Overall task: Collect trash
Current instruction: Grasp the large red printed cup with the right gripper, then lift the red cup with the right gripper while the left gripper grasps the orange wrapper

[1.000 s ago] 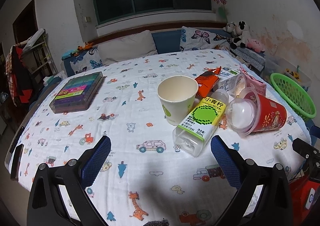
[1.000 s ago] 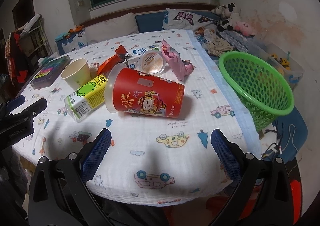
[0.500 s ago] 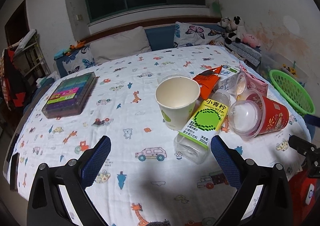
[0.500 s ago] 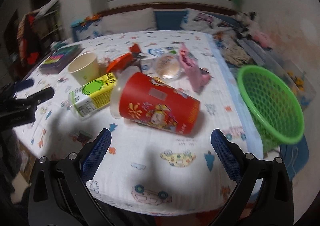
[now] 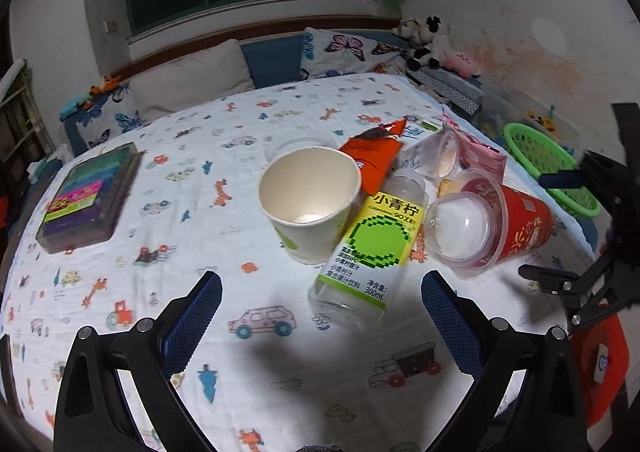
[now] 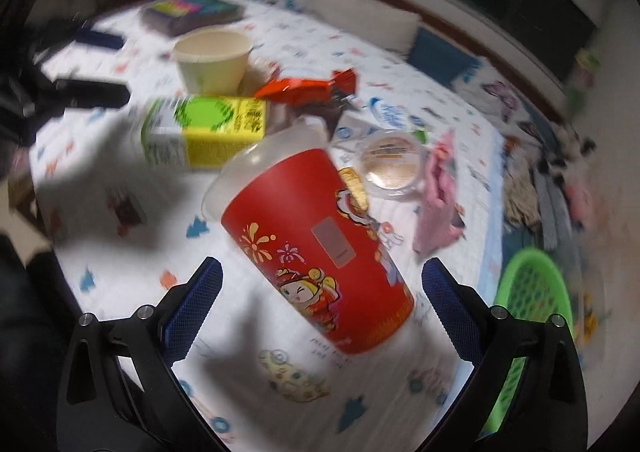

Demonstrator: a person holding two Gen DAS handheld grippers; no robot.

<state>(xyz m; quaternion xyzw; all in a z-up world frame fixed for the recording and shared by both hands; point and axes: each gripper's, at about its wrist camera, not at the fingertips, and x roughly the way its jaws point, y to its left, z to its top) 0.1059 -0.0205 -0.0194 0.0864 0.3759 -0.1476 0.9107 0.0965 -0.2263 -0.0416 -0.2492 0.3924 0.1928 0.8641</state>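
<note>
Trash lies on a bed with a cartoon-print sheet (image 5: pixel 168 220). A red plastic cup (image 6: pixel 320 252) with a clear lid lies on its side, also in the left wrist view (image 5: pixel 512 224). Beside it lie a green-labelled bottle (image 5: pixel 372 248) (image 6: pixel 204 128), an upright paper cup (image 5: pixel 308 200) (image 6: pixel 212 60), an orange wrapper (image 5: pixel 372 156) (image 6: pixel 304 86), a clear round tub (image 6: pixel 394 162) and a pink wrapper (image 6: pixel 438 200). My left gripper (image 5: pixel 320 316) is open above the sheet, just short of the bottle. My right gripper (image 6: pixel 320 304) is open, its fingers either side of the red cup's base.
A green mesh basket (image 6: pixel 532 292) stands off the bed's right edge, also in the left wrist view (image 5: pixel 548 164). A dark box of coloured items (image 5: pixel 90 198) lies at the left. Pillows (image 5: pixel 188 84) and soft toys (image 5: pixel 428 36) line the headboard.
My right gripper has swung left and moved in close over the red cup, its view now blurred. My left gripper has edged nearer the paper cup and bottle.
</note>
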